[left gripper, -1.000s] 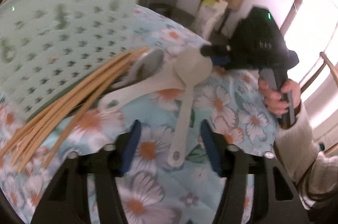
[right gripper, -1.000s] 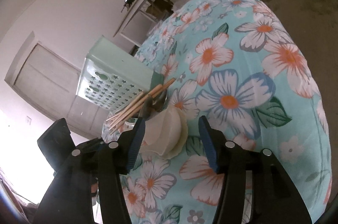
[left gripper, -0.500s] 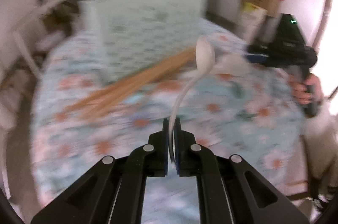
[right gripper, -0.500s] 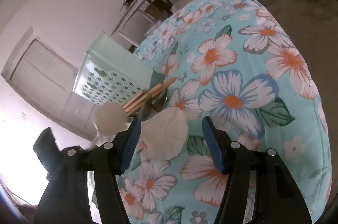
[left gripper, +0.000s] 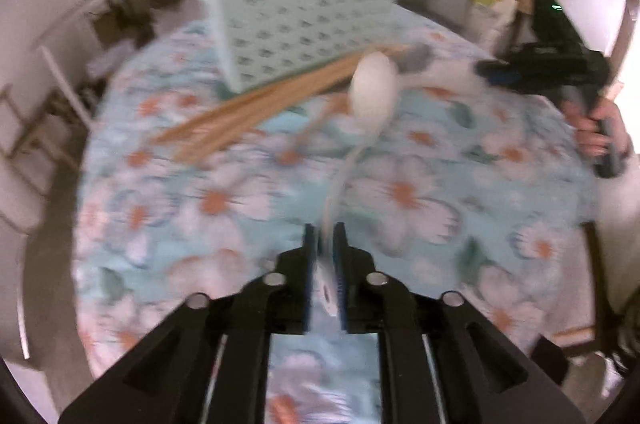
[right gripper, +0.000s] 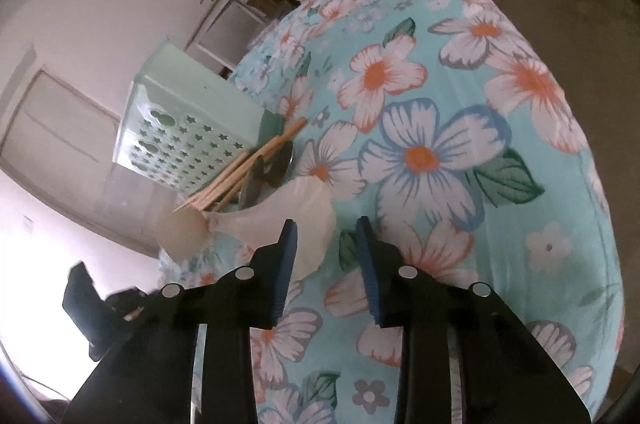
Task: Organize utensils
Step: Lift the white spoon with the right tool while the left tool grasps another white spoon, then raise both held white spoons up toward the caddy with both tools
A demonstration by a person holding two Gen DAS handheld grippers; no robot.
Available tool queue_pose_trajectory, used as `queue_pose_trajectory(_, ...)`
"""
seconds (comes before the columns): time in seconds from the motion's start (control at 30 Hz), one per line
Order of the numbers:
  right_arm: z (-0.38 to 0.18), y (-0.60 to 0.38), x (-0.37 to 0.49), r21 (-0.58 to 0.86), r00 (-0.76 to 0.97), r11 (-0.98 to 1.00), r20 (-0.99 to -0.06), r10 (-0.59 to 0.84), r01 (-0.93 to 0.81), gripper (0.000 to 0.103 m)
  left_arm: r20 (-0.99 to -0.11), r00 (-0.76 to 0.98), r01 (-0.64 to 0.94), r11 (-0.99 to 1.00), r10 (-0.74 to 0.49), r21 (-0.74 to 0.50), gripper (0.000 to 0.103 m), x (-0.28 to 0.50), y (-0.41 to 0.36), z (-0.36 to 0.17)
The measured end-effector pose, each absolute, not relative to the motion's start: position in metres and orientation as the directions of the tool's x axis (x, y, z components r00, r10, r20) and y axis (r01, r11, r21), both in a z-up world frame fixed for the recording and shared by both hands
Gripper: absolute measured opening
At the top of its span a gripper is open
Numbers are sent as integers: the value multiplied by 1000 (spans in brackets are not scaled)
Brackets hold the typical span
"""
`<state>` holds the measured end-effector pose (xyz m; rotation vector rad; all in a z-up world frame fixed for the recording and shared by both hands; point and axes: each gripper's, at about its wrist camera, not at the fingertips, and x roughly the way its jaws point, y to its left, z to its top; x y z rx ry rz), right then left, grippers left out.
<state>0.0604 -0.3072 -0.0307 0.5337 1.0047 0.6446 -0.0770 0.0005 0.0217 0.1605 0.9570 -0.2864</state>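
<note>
My left gripper pinching the white spoon by its handle, lifted over the floral tablecloth, jaws easing slightly, chopsticks against the green basket, my right gripper narrowing, nothing clamped, beside the white ladle.

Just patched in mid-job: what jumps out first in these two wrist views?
The left tongs hold a white spoon by its handle, lifted over the floral tablecloth. Behind it, a bundle of wooden chopsticks lies against a mint perforated basket. The right tongs hover around a second white spoon's bowl, not visibly pinching it.
</note>
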Motion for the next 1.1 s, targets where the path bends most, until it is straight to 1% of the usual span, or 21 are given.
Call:
queue_pose_trajectory(0.07,-32,-309,62,682,381,691,-589,713,-240,27,-831,500,350,935,-241,-60,49,-75,-2,24)
queue_pose_trajectory(0.1,-33,-309,62,688,380,685,-583,719,-241,27,-829,496,361,930,-257,-73,54,-77,-2,26)
queue_pose_trajectory(0.2,-34,-309,62,686,381,686,-583,717,-241,27,-819,503,382,921,-277,-77,57,-77,-5,33)
queue_pose_trajectory(0.33,-35,-312,64,692,383,683,-580,719,-233,24,-791,458,400,889,-405,-223,58,-66,-1,44)
queue_pose_trajectory(0.43,-36,-311,66,697,384,679,-575,722,-231,22,-773,464,407,879,-433,-248,58,-41,1,48)
queue_pose_trajectory(0.5,-36,-310,66,686,390,688,-581,714,-237,18,-784,438,402,876,-439,-267,52,-20,-2,40)
queue_pose_trajectory(0.53,-36,-309,65,679,396,694,-584,709,-241,15,-789,415,408,868,-452,-283,44,-11,-5,35)
queue_pose_trajectory(0.57,-37,-310,65,677,399,695,-583,708,-243,14,-794,401,409,864,-458,-292,39,-5,-8,31)
queue_pose_trajectory(0.67,-38,-311,65,683,395,687,-576,716,-249,14,-819,375,409,871,-434,-274,36,14,-17,16)
queue_pose_trajectory(0.77,-40,-313,66,701,382,670,-565,731,-244,14,-791,374,411,851,-485,-327,36,30,-20,14)
queue_pose_trajectory(0.83,-40,-313,66,701,381,670,-566,731,-243,14,-788,376,407,851,-488,-333,36,36,-22,14)
queue_pose_trajectory(0.9,-38,-310,66,695,383,676,-571,726,-245,14,-792,401,414,863,-459,-290,24,34,-25,13)
queue_pose_trajectory(0.93,-37,-309,67,691,383,680,-575,723,-246,14,-793,404,417,863,-456,-284,12,31,-26,14)
queue_pose_trajectory(0.97,-37,-306,67,686,384,684,-579,719,-247,16,-788,412,409,866,-457,-288,7,29,-26,16)
queue_pose_trajectory(1.0,-36,-305,68,688,384,683,-578,720,-247,17,-782,418,403,866,-463,-298,5,28,-24,19)
queue_pose_trajectory(1.03,-36,-305,69,696,384,677,-572,725,-241,20,-771,427,400,863,-473,-308,3,25,-22,23)
queue_pose_trajectory(1.1,-35,-303,69,708,385,664,-559,734,-238,26,-761,469,391,878,-448,-276,3,21,-19,32)
